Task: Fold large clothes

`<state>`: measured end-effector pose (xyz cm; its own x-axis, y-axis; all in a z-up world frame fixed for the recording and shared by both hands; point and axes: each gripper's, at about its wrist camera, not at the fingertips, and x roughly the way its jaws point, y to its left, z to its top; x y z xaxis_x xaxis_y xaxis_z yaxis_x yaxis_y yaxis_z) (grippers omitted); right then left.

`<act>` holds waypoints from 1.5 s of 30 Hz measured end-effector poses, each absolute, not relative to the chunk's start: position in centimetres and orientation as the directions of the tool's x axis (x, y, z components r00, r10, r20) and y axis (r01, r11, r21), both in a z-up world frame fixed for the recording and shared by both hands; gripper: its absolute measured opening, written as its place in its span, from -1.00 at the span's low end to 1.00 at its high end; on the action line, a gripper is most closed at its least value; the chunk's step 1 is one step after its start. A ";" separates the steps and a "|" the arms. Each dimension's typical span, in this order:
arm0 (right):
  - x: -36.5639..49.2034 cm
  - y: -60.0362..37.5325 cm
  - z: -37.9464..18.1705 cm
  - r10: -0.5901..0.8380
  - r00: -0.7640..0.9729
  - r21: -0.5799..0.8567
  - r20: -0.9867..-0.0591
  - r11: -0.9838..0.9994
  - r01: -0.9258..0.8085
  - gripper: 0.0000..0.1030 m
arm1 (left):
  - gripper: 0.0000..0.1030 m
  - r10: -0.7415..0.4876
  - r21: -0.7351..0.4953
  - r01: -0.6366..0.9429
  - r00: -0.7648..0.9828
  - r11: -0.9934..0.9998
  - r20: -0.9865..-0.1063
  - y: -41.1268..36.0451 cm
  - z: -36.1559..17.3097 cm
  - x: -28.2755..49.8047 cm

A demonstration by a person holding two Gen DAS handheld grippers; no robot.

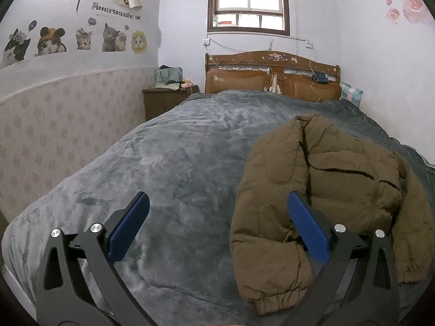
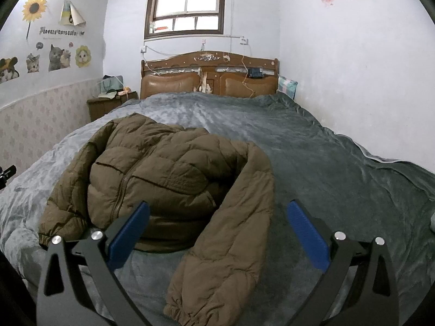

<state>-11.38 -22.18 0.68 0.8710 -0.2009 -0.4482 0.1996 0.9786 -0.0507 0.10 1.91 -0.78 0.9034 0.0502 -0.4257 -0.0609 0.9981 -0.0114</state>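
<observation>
item: one brown puffer jacket (image 2: 163, 179), zipped, lying front-up on the grey blanket (image 2: 312, 163) of one bed, both sleeves (image 2: 231, 244) trailing toward the near edge. left claw (image 1: 217, 228): spread wide, holding nothing, poised over the blanket beside the jacket. right claw (image 2: 217, 233): spread wide, holding nothing, above a sleeve. risks: slick padded fabric may slip from a shallow pinch; blanket pile may be caught along with it. count: one jacket, two sleeves, two claws.

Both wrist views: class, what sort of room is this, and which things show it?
A home bedroom: a bed with a carved wooden headboard, a nightstand beside it, and cat stickers on the wall.
</observation>
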 end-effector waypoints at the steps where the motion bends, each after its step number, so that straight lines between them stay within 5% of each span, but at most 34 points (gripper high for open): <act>1: -11.4 -22.2 0.7 -0.200 0.871 -0.049 -0.449 0.979 0.199 0.97 | 0.94 0.052 -0.013 -0.063 0.903 0.998 -0.427 2.0 -0.8 0.1; 45: -11.3 -22.4 0.4 -0.205 0.869 -0.042 -0.450 0.977 0.209 0.97 | 0.94 0.055 -0.018 -0.070 0.895 0.997 -0.443 2.1 -1.4 0.4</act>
<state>-11.31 -22.35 0.38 0.8689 -0.2055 -0.4504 0.2093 0.9770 -0.0419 0.41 2.10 -1.40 0.8947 0.0551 -0.4433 -0.0705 0.9973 -0.0183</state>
